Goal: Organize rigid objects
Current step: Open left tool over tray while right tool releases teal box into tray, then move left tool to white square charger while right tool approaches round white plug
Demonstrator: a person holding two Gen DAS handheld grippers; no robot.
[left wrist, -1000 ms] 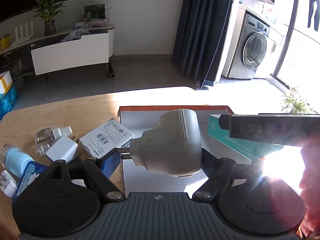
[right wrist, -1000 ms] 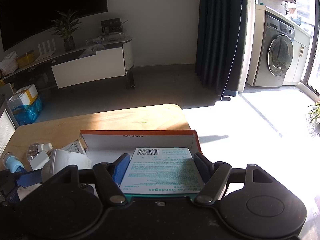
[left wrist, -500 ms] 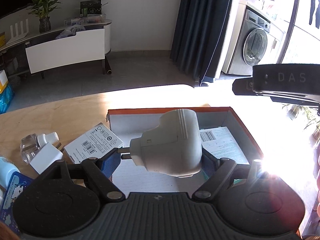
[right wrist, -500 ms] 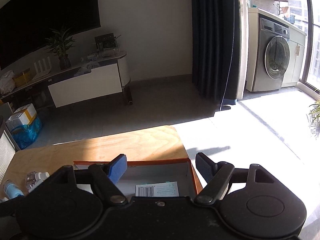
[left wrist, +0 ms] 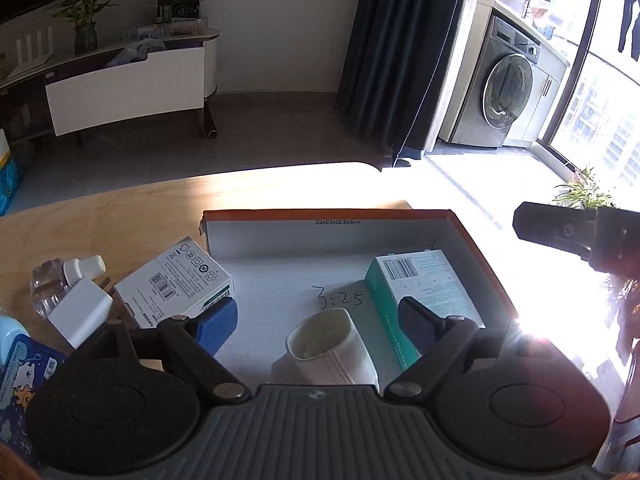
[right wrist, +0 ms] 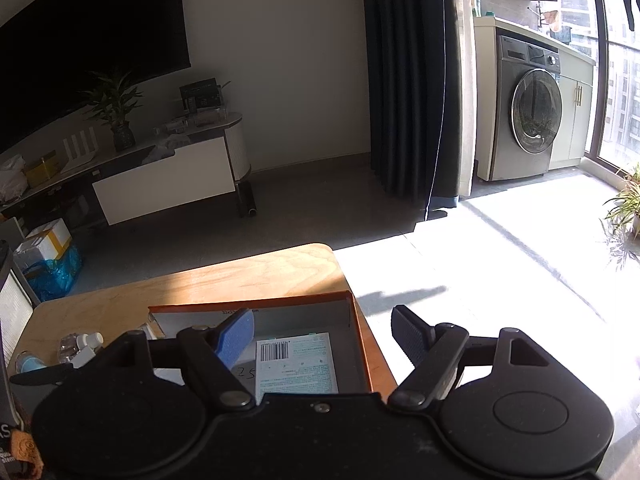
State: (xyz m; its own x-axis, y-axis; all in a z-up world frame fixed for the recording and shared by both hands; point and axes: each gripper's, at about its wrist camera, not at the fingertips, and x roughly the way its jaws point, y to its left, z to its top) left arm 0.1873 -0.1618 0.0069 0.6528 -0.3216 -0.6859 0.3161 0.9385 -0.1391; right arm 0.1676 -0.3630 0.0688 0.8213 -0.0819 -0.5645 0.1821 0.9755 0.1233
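An orange box with a white inside [left wrist: 472, 236] stands on the wooden table [left wrist: 120, 216]. On its floor lies a white plug adapter [left wrist: 328, 348], just below my left gripper [left wrist: 320, 324]. That gripper's jaws are opening, and its blue pads stand clear of the adapter. A teal bandage box [left wrist: 424, 280] lies flat at the right of the orange box. In the right wrist view my right gripper [right wrist: 324, 336] hangs open and empty above the orange box [right wrist: 360, 340], with the bandage box [right wrist: 296, 364] beneath it.
Left of the orange box lie a white barcoded carton [left wrist: 176, 280], a small clear bottle [left wrist: 60, 280], a white charger block [left wrist: 80, 312] and a blue packet [left wrist: 24, 364]. The right tool's black housing [left wrist: 576, 232] hovers past the box's right wall. The table's edge [right wrist: 340, 264] is close behind.
My left gripper let go of the white adapter, which now lies on the box floor. My right gripper released the bandage box into the box and lifted away.
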